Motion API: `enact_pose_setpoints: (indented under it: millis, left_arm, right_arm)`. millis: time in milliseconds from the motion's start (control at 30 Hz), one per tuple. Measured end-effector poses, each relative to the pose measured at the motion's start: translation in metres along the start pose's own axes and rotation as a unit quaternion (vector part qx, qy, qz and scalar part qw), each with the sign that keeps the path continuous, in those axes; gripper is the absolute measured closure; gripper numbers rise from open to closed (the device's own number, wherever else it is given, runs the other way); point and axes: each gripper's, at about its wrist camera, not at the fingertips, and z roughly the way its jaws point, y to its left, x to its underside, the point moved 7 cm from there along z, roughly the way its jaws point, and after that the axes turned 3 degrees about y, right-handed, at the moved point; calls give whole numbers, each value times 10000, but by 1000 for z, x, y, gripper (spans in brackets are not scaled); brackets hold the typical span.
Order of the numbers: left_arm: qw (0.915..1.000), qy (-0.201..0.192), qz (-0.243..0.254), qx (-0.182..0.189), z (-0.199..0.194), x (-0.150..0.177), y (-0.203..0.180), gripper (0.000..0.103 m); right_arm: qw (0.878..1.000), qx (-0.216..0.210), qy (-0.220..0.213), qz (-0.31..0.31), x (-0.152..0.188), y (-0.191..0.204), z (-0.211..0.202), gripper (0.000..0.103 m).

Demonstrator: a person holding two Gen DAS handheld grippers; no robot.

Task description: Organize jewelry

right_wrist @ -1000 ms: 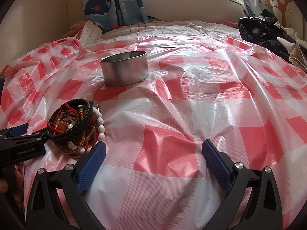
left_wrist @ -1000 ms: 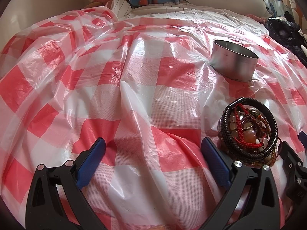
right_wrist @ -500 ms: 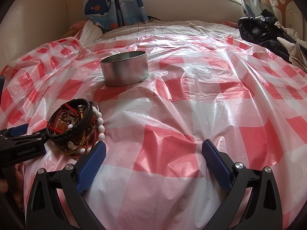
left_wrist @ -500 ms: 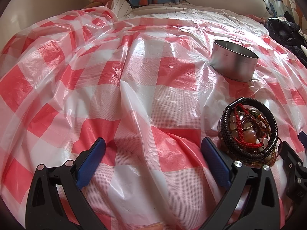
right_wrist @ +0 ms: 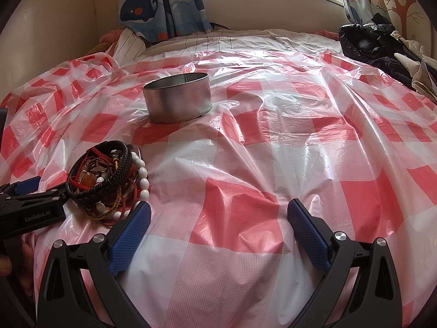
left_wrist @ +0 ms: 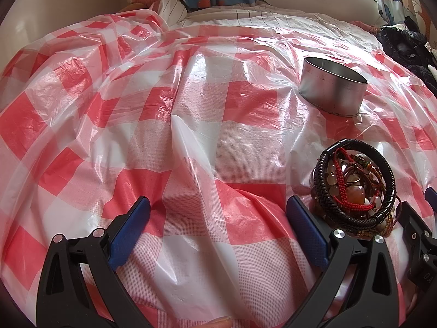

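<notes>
Left wrist view: the left gripper hangs low over the checked plastic sheet, its 2 blue fingers wide apart with nothing between them. The pile of bracelets lies on the sheet to the right of this gripper, outside the gap and just beside the right-hand finger; whether it touches that finger I cannot tell. The pile is a rough ring of black braided bands, red cord and beads, slightly taller than wide in this view. Beyond it, toward the far right edge of the sheet, the round metal tin stands upright and open-topped. A black part of the right gripper shows at the right border, just past the pile.

Right wrist view: the right gripper is also spread, holding nothing. Here the pile of bracelets sits to its left, close to the left-hand finger, with the left gripper's black body on the pile's far side. So the pile lies between the 2 grippers, near both. The tin stands beyond the pile, well apart from it. Either gripper would likely have to swing inward to straddle the pile before carrying anything to the tin.
</notes>
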Motion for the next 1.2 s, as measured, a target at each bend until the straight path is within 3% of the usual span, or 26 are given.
enact_pose_setpoints:
  millis: [700,967,1133,1200]
  left_arm:
    - [9999,75,-3,84,3,-1,7,7]
    - [9995,212,34,245,5,-4,8,7]
    - [9988,-428,239,51,-24,-19,10,7]
    - [9983,-495,285,107,-28,-22,9,7]
  right_arm:
    - [10000,-10,-3,5,0,0,-1,7]
    - [9980,-458,-393,167,-11,-1,-23,7]
    - [9948,-821,-365,-471,-24,34,-29,8]
    - [9932,-917,-285,-652,-28,44,-25,8]
